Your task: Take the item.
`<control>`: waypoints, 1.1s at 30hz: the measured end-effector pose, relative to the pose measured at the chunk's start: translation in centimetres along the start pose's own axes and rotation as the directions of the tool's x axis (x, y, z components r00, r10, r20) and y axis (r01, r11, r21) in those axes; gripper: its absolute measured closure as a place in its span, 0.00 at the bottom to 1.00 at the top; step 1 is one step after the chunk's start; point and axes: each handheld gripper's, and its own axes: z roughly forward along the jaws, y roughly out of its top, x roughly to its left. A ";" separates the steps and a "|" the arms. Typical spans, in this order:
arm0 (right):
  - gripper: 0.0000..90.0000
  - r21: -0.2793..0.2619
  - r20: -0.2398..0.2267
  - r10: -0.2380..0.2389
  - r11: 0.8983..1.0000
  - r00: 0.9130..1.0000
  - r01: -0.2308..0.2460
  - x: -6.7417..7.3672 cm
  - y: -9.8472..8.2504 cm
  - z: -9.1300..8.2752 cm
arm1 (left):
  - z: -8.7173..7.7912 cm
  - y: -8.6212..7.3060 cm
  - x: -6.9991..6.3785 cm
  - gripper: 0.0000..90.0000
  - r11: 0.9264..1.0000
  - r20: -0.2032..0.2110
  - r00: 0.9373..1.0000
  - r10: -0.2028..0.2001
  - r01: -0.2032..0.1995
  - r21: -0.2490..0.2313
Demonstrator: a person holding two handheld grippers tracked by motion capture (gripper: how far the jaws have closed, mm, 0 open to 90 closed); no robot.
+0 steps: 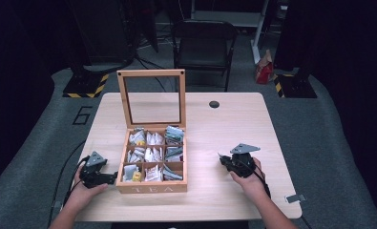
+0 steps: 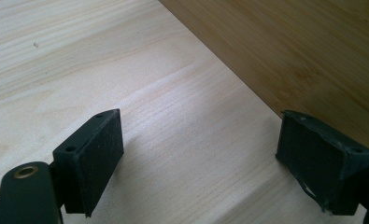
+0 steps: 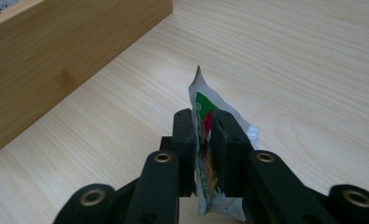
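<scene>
two grippers are at work on the wooden table (image 1: 234, 124), one in each hand. the right gripper (image 3: 204, 140) has its jaws close together with a tea sachet (image 3: 209, 116) standing on edge between them; the packet is printed green and red with a clear crimped border, and its pointed corner sticks up past the jaw tips. a thin gap shows beside the packet, so whether the pads press it firmly cannot be told. in the high view the right gripper (image 1: 223, 159) sits low over the table to the right of the tea box (image 1: 151, 188), apart from it, with its tips turned toward the box and a grey three-cornered plate on top.

the left gripper (image 2: 201, 149) has its jaws spread wide with bare table between them and nothing held; its right-hand jaw is just beside the box's wooden side wall. in the high view the left gripper (image 1: 112, 177) lies at the box's front left corner, held by the left hand (image 1: 83, 191).

the tea box is marked "tea" on its front, stands open with its glass-paned lid (image 1: 151, 98) upright at the back, and has nine compartments holding sachets. beyond the table stands a dark chair (image 1: 203, 45).
</scene>
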 end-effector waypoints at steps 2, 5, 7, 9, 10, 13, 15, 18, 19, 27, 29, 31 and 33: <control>0.80 0.011 -0.012 0.000 1.000 1.000 0.001 0.1 0.0 0.0 | 0.0 0.0 0.0 0.16 1.000 0.000 1.000 0.000 0.000 0.000; 0.70 0.009 -0.016 0.011 1.000 1.000 -0.011 0.1 0.0 0.1 | 0.0 0.0 0.0 0.16 1.000 0.000 1.000 0.000 0.000 0.000; 0.66 0.003 -0.023 0.019 1.000 1.000 -0.019 0.2 0.1 0.1 | 0.0 0.0 0.0 0.16 1.000 0.000 1.000 0.000 0.000 0.000; 0.64 -0.008 -0.023 0.013 1.000 1.000 -0.014 0.1 0.1 0.1 | 0.0 0.0 0.0 0.16 1.000 0.000 1.000 0.000 0.000 0.000; 0.62 -0.011 -0.024 0.018 1.000 1.000 -0.018 0.2 0.1 0.1 | 0.0 0.0 0.0 0.16 1.000 -0.001 1.000 0.000 0.000 0.000; 0.55 -0.014 -0.028 0.030 0.999 0.999 -0.030 0.3 0.2 0.0 | 0.0 0.0 0.0 0.16 1.000 0.000 1.000 0.000 0.000 0.000; 0.54 -0.023 -0.020 0.019 1.000 1.000 -0.019 0.2 0.3 0.0 | 0.0 0.0 0.0 0.16 1.000 0.000 1.000 0.000 0.000 0.000; 0.52 -0.029 -0.015 0.028 0.999 1.000 -0.028 0.1 0.4 -0.2 | 0.0 0.0 0.0 0.16 1.000 0.000 1.000 0.003 -0.003 0.000; 0.52 -0.030 -0.012 0.024 0.999 1.000 -0.025 0.0 0.4 -0.3 | 0.0 0.0 0.0 0.16 1.000 0.000 1.000 -0.001 0.001 -0.001; 0.51 -0.035 0.018 0.044 0.998 0.999 -0.043 -0.9 0.3 -0.7 | 0.0 0.0 0.0 0.16 1.000 0.000 1.000 0.000 0.000 0.000; 0.51 -0.033 0.025 0.055 0.998 0.998 -0.054 -1.0 0.2 -0.8 | 0.0 0.0 0.0 0.16 1.000 0.000 1.000 0.000 0.000 0.000; 0.51 -0.033 0.035 0.053 0.998 0.998 -0.052 -1.1 0.2 -0.8 | 0.0 0.0 0.0 0.16 1.000 0.000 1.000 0.000 0.000 0.000; 0.51 -0.032 0.045 0.062 0.998 0.997 -0.061 -1.2 0.1 -0.8 | 0.0 0.0 0.0 0.16 1.000 0.000 1.000 0.000 0.000 0.000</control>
